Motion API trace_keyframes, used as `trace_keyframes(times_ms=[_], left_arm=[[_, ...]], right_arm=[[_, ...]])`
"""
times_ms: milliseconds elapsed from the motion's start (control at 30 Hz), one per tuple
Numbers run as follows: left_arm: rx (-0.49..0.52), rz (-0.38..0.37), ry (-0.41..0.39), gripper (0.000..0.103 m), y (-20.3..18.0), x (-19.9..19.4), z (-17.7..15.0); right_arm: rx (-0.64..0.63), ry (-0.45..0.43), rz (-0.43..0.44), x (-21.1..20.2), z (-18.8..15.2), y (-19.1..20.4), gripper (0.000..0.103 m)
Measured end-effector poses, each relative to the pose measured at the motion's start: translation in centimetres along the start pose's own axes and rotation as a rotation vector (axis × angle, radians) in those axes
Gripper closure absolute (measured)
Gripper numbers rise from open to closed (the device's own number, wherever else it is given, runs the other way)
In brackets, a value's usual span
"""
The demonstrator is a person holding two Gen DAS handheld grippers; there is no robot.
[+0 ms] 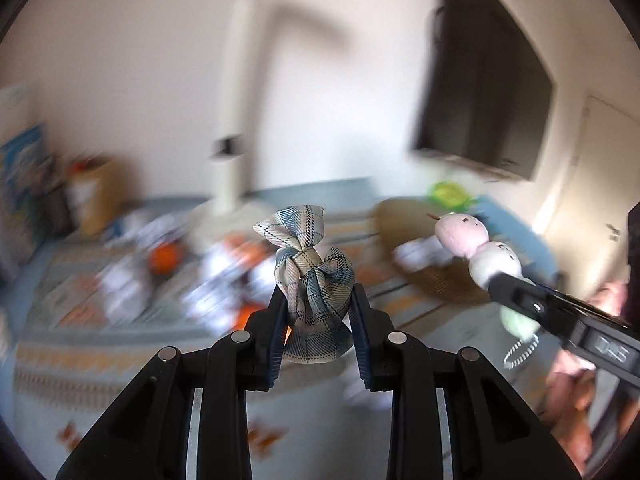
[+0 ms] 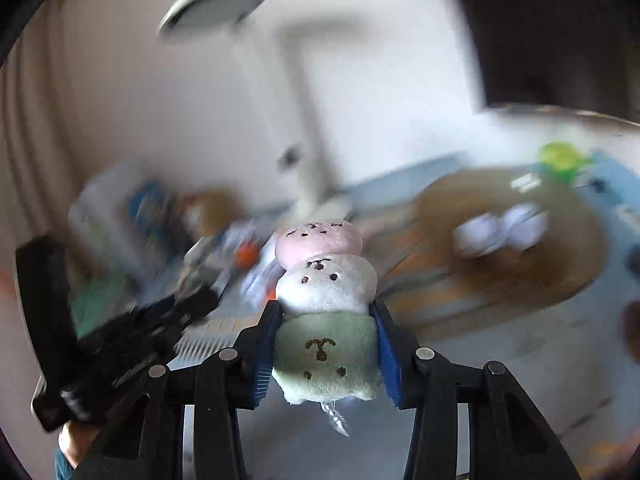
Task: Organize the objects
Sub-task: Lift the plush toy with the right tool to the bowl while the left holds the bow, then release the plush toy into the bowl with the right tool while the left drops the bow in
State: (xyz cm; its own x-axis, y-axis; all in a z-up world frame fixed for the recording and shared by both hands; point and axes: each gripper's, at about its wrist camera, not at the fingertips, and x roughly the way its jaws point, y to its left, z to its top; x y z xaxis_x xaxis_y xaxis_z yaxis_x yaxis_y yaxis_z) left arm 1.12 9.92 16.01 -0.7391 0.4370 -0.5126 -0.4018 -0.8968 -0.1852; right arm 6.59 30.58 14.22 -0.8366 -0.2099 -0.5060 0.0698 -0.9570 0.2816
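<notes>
A knotted plaid cloth bundle (image 1: 308, 264), blue and beige, stands upright between the blue pads of my left gripper (image 1: 318, 294), which is shut on its lower half. A plush toy (image 2: 326, 280) made of pink, white and green balls with stitched faces sits in my right gripper (image 2: 325, 312), whose pads press on the green bottom ball. In the left wrist view the same plush toy (image 1: 464, 232) pokes out of the right gripper (image 1: 516, 288) at the right. Both grippers are held up above the floor. The left gripper (image 2: 188, 304) shows blurred at the left of the right wrist view.
A round woven basket (image 2: 560, 264) holding white soft items lies on the floor to the right, with a green toy (image 2: 560, 156) behind it. Blurred toys lie scattered over a patterned rug (image 1: 80, 320). A dark screen (image 1: 480, 80) hangs on the wall; a white post (image 1: 228, 184) stands ahead.
</notes>
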Motion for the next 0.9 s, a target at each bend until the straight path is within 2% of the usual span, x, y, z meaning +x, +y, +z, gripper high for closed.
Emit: trace_keyframes(times_ms=[100, 233, 333, 367, 433, 467, 500, 567, 700, 767, 833, 867, 900], left_arm=[[0.064, -0.126, 0.012, 0.077, -4.9, 3.1, 3.9], [0.095, -0.218, 0.086, 0.077, -9.6, 8.3, 5.7], [0.074, -0.243, 0.168, 0.072, -11.2, 11.6, 5.7], [0.051, -0.256, 0.176, 0.064, -11.4, 12.7, 5.7], [0.029, -0.264, 0.177, 0.056, -11.4, 14.2, 5.4], [0.021, -0.264, 0.183, 0.048, -11.3, 14.9, 5.3], [0.007, -0.254, 0.207, 0.040, -11.0, 15.9, 5.0], [-0.015, -0.254, 0.245, 0.040, -10.2, 16.5, 4.4], [-0.039, -0.248, 0.203, 0.040, -7.9, 13.4, 3.7], [-0.054, -0.243, 0.161, 0.038, -6.6, 10.6, 3.3], [-0.076, -0.205, 0.104, 0.022, -4.7, 7.2, 2.7], [-0.091, -0.173, 0.063, 0.005, -3.6, 5.1, 2.2], [-0.102, -0.148, 0.013, 0.001, -2.5, 3.2, 1.6]], right_arm=[[0.063, -0.083, -0.122, -1.3, 3.3, -4.4, 0.059], [0.124, -0.104, -0.231, -0.4, 5.9, -8.6, 0.059], [0.155, -0.082, -0.274, 0.8, 6.5, -10.4, 0.058], [0.163, -0.076, -0.267, 0.8, 6.4, -10.9, 0.057], [0.168, -0.060, -0.254, 1.6, 6.6, -11.6, 0.052], [0.163, -0.042, -0.250, 2.3, 6.8, -12.3, 0.036], [0.167, -0.025, -0.263, 2.9, 6.8, -12.8, 0.033], [0.188, 0.002, -0.270, 3.6, 6.4, -14.3, 0.032], [0.214, -0.011, -0.239, 2.7, 5.6, -14.7, 0.032], [0.204, -0.018, -0.175, 2.1, 5.3, -13.5, 0.032], [0.145, -0.023, -0.100, 1.5, 5.0, -10.7, 0.032], [0.118, -0.030, -0.072, 1.2, 4.8, -9.3, 0.032], [0.083, -0.037, -0.033, 0.9, 4.5, -7.7, 0.032]])
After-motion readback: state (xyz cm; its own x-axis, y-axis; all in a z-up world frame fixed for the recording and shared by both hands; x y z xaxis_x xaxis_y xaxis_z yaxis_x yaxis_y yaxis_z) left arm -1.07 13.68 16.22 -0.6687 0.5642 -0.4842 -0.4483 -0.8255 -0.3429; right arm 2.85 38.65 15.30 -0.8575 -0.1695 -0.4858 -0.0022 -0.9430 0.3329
